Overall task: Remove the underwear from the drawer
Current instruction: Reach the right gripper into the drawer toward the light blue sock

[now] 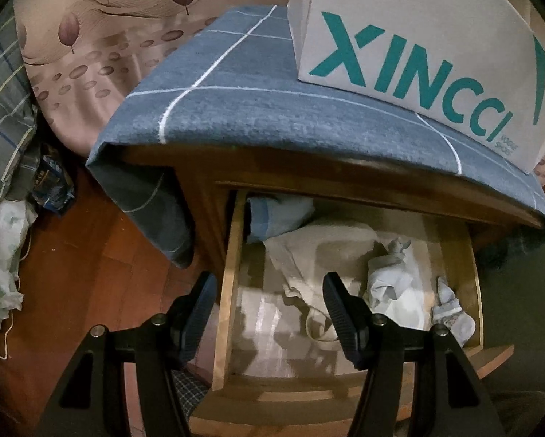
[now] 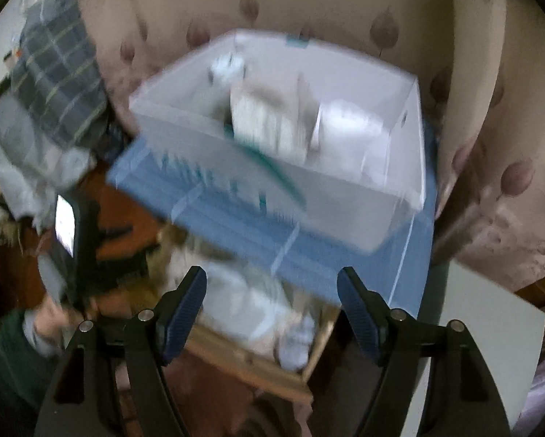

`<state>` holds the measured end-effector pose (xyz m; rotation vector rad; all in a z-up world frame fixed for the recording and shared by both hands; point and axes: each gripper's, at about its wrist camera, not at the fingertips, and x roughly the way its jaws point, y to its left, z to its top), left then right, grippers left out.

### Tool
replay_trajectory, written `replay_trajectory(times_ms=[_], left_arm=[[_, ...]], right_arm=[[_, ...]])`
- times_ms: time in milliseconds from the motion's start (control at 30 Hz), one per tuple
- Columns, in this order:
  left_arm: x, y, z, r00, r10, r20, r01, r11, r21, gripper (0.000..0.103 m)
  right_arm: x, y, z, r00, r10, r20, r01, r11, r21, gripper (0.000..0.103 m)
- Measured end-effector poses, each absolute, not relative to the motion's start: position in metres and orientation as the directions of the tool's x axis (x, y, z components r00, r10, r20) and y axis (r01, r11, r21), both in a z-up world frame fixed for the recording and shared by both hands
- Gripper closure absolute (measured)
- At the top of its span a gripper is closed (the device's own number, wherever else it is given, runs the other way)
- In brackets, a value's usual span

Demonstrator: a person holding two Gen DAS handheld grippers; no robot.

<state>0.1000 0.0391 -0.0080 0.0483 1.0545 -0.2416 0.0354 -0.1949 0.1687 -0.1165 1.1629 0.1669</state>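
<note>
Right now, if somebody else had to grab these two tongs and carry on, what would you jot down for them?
Left tongs: open, empty, hanging over the open drawer.
Right tongs: open, empty, above the drawer's front; that view is blurred.
Drawer: pulled out under the blue cloth. Inside lie a beige cloth, a pale crumpled garment and a small grey piece at the right.
White box: on the cloth, open, with white folded things inside.
Done: drawer open.
Left: pick out the underwear; I cannot tell which piece it is.
</note>
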Motion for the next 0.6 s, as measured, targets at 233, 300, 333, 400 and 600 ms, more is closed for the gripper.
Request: replay_trajectory(times_ms=[233, 300, 333, 400, 600], left_arm=[[0.098, 0.037, -0.008, 0.46, -0.193, -0.867, 0.244, 0.966, -0.085, 0.041], [0.098, 0.035, -0.009, 0.453, -0.206, -0.867, 0.251, 0.963, -0.098, 0.041], [0.098, 0.034, -0.009, 0.45, -0.21, -0.868, 0.255, 0.962, -0.1, 0.041], [0.097, 0.032, -0.009, 0.442, -0.217, -0.871, 0.264, 0.959, -0.105, 0.041], [0.094, 0.028, -0.008, 0.441, -0.215, -0.871, 0.288, 0.953, -0.089, 0.041]], right_arm=[[0.023, -0.196, 0.081, 0.155, 0.028, -0.987, -0.243, 0.97, -0.011, 0.042], [0.024, -0.193, 0.058, 0.103, 0.012, -0.995, -0.263, 0.965, -0.015, 0.042], [0.025, -0.191, 0.046, 0.074, 0.005, -0.997, -0.278, 0.961, -0.016, 0.043], [0.028, -0.188, 0.026, 0.032, -0.009, -0.999, -0.299, 0.954, -0.019, 0.046], [0.042, -0.182, -0.029, -0.09, -0.069, -0.993, -0.344, 0.938, -0.034, 0.055]])
